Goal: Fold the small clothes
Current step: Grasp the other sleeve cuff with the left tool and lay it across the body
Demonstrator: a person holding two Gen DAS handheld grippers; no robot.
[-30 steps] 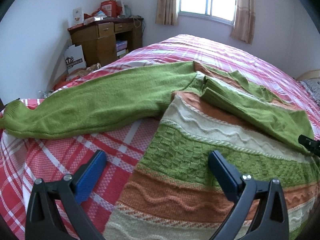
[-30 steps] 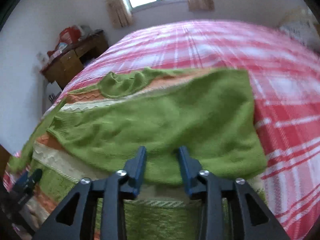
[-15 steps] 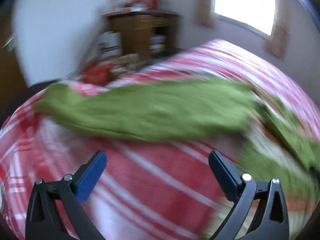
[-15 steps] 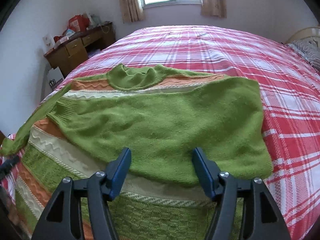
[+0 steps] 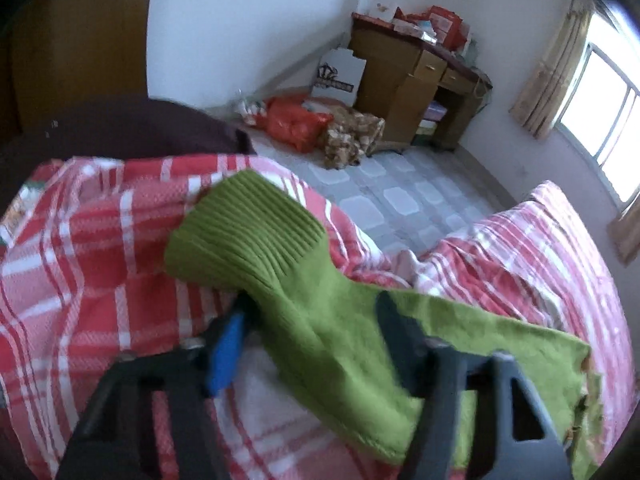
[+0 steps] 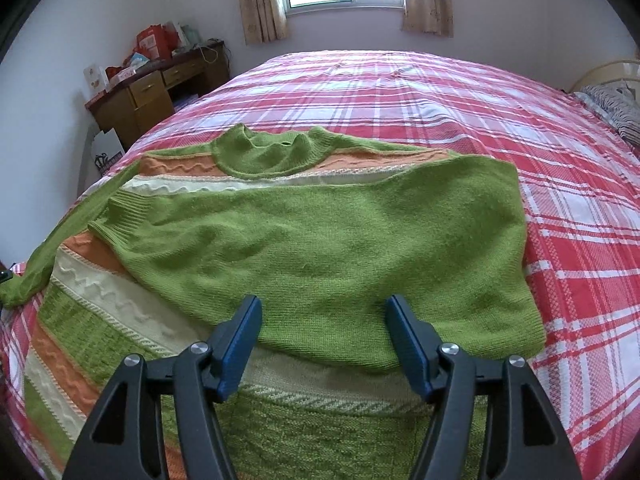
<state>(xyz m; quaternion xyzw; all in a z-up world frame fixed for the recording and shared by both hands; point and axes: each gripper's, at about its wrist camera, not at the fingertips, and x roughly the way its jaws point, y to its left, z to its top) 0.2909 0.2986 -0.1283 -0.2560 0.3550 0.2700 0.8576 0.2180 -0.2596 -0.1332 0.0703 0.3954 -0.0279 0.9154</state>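
A striped knitted sweater (image 6: 120, 320) is spread front-up on a bed covered by a red checked bedspread (image 6: 520, 120), its round green collar (image 6: 272, 152) toward the window. One green sleeve (image 6: 320, 248) is already laid across the chest, its ribbed cuff ending near the opposite side of the body, which suggests that the first sleeve fold is done. The right gripper (image 6: 322, 336) is held low over the lower edge of that folded sleeve with its blue-padded fingers spread wide, and nothing is held between them; it seems to be kept there so that the folded layer can be steadied or pressed flat. The other sleeve (image 5: 360, 344) is stretched out sideways toward the edge of the bed, where its ribbed cuff (image 5: 248, 232) lies on the bedspread. The left gripper (image 5: 308, 320) is brought down astride this sleeve just behind the cuff, one finger on either side of the cloth. The picture there is blurred, so it cannot be told whether the knit is already pinched or the fingers are merely set around it. The grip is probably sought near the cuff because the whole sleeve can then be carried across the body in one sweep. A cluttered wooden desk (image 5: 416, 80) stands beyond the bed.
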